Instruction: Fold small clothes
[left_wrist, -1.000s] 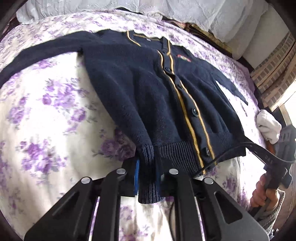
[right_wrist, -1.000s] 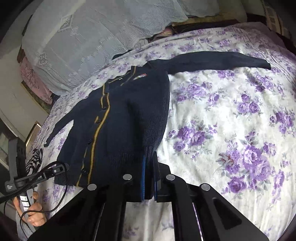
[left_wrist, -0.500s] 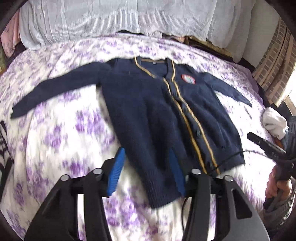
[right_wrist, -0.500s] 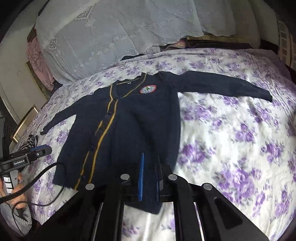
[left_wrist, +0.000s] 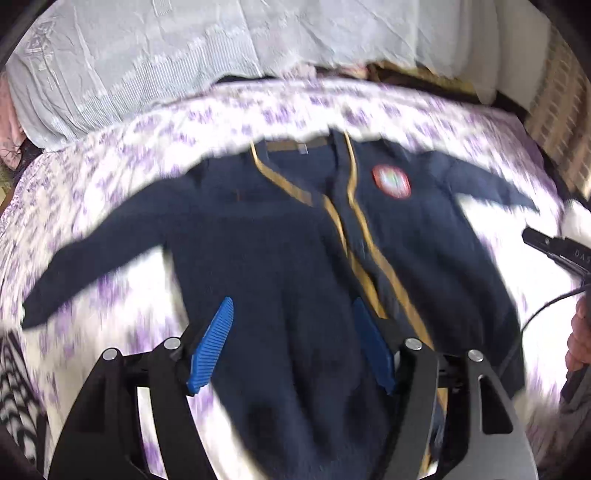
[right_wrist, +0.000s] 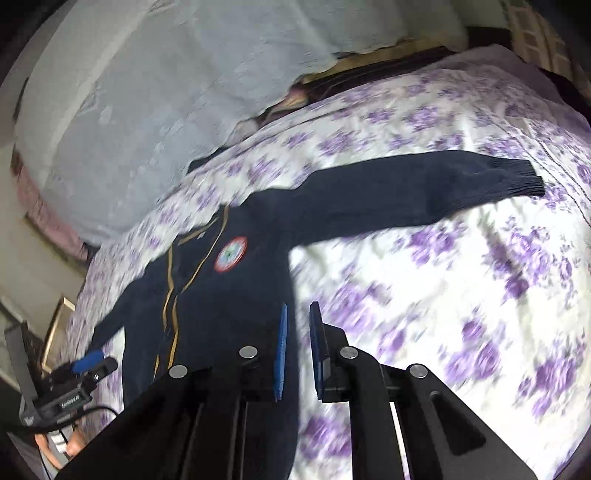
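Observation:
A navy cardigan (left_wrist: 280, 236) with gold trim and a round red badge (left_wrist: 391, 181) lies flat, face up, on the purple-flowered bedspread (left_wrist: 110, 302), both sleeves spread out. My left gripper (left_wrist: 292, 304) hovers above its lower left front with the jaws opening wide, nothing pressed between the blue pads (left_wrist: 212, 343). The right wrist view shows the cardigan (right_wrist: 229, 302) and its outstretched sleeve (right_wrist: 424, 192). My right gripper (right_wrist: 298, 306) hangs over the garment's right edge, jaws opening a narrow gap with no cloth in it. The left gripper (right_wrist: 86, 360) shows at lower left.
White lace-covered bedding (left_wrist: 184, 55) is piled at the head of the bed. A brick wall (left_wrist: 565, 110) stands at right. A black-and-white zigzag cloth (left_wrist: 18, 406) lies at the left edge. A hand (left_wrist: 580, 339) holds the right gripper (left_wrist: 554, 247).
Both grippers let go of the cardigan's hem and drew back and up. The left jaws went from shut to wide apart; the right jaws parted slightly. The cardigan now lies flat.

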